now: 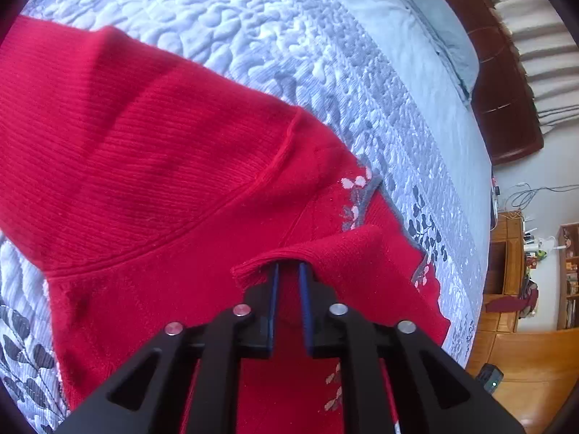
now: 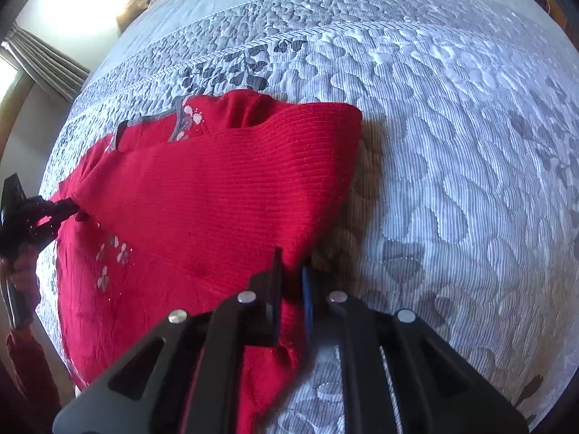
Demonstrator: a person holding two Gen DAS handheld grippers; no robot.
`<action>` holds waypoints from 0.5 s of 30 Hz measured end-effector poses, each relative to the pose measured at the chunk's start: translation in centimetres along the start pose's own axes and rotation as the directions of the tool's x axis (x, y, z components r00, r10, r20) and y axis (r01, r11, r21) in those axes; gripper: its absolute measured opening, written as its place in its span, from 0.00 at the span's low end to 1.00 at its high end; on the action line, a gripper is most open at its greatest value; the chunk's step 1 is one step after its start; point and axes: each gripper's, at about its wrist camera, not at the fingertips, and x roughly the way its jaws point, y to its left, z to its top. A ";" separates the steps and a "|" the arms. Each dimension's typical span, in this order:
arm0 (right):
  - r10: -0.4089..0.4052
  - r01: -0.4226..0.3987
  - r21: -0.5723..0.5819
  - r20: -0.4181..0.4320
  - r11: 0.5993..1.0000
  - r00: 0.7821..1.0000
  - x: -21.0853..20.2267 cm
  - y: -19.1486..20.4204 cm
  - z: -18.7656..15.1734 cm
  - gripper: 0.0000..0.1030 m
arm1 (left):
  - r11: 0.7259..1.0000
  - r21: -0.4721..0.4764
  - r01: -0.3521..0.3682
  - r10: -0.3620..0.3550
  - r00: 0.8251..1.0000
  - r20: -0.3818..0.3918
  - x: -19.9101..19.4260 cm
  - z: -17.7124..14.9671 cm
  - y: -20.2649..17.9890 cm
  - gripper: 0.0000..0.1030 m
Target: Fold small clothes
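We saw a red knitted sweater (image 2: pixel 202 195) lying on a bed, spread over a grey-and-white quilted bedspread (image 2: pixel 452 152) with a leaf pattern. The garment carried small pale flower embroidery and a grey trim along one edge.

The right hand-held gripper (image 2: pixel 291 278) pointed steeply down at the near edge of the sweater, its jaws drawn almost together with a fold of the red knit pinched between them. The fabric rose from that grip in a raised, tent-like sheet toward the far side.

The left hand-held gripper (image 1: pixel 288 271) sat at a turned-up corner of the sweater near the embroidered edge. Its jaws stood narrowly apart, the tips tucked under a flap of red cloth; we could not tell whether the pads pressed on it. In the right wrist view that gripper appeared at the left edge of the garment, a hand (image 2: pixel 21 271) in a red sleeve behind it.

A grey pillow (image 1: pixel 430 32) and a dark wooden headboard (image 1: pixel 503 83) lay at the far end of the bed.
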 end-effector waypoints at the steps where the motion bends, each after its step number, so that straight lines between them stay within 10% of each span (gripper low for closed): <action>1: 0.002 -0.002 0.001 0.001 1.000 1.000 0.1 -0.1 0.0 0.08 | 1.000 -0.005 -0.001 0.001 1.000 -0.014 0.3 0.2 0.1 0.15; 11: -0.016 0.016 -0.024 0.004 1.000 1.000 0.2 -0.1 0.1 0.09 | 0.992 -0.123 0.020 -0.037 0.990 -0.138 1.5 2.9 0.2 0.18; 15: -0.009 0.009 -0.022 -0.002 1.000 1.000 0.4 -0.2 0.2 0.10 | 0.996 -0.086 0.030 -0.037 0.996 -0.078 -0.8 2.3 -0.3 0.49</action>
